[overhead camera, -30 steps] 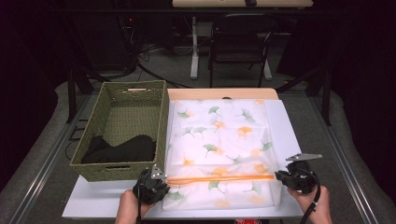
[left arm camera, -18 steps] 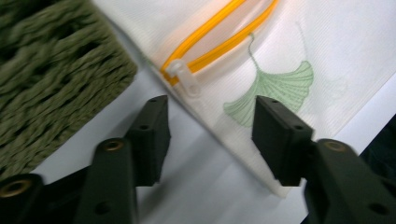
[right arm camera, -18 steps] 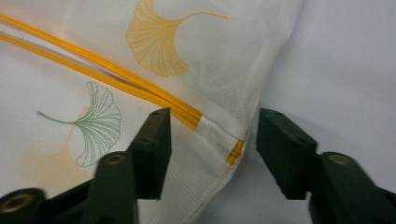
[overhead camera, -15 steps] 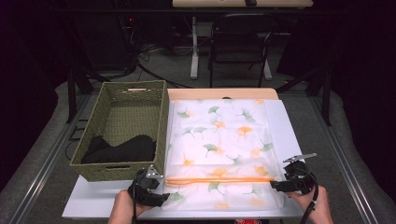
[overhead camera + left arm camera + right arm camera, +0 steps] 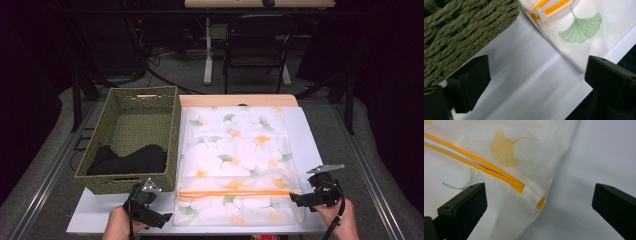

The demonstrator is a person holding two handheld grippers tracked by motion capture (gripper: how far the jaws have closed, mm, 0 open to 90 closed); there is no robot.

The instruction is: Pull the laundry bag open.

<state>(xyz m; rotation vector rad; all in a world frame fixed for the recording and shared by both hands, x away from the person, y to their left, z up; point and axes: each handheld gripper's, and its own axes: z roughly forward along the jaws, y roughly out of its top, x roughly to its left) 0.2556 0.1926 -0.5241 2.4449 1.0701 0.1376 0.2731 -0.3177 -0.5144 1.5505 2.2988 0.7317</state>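
A white mesh bag (image 5: 235,160) printed with green and orange ginkgo leaves lies flat on the white board (image 5: 100,212). Its orange zipper (image 5: 235,192) runs across near the front. My left gripper (image 5: 167,217) sits off the bag's front left corner; its jaws have just been opening and stand open over bare board (image 5: 524,82), with the zipper pull (image 5: 541,16) ahead. My right gripper (image 5: 295,199) is at the zipper's right end (image 5: 520,187). Its jaws have also just been opening and stand wide; the bag's corner (image 5: 529,220) lies loose between them, untouched by either pad.
A green woven basket (image 5: 172,145) stands on the left of the board, against the bag's left edge, with a black garment (image 5: 130,160) inside. Its wall (image 5: 461,30) is close beside my left gripper. Beyond the table are a chair (image 5: 255,50) and cables on the floor.
Both grippers have opened and let go of the bag's zipper ends. The left gripper has drawn back toward the front left, off the bag. The right hand stayed put.
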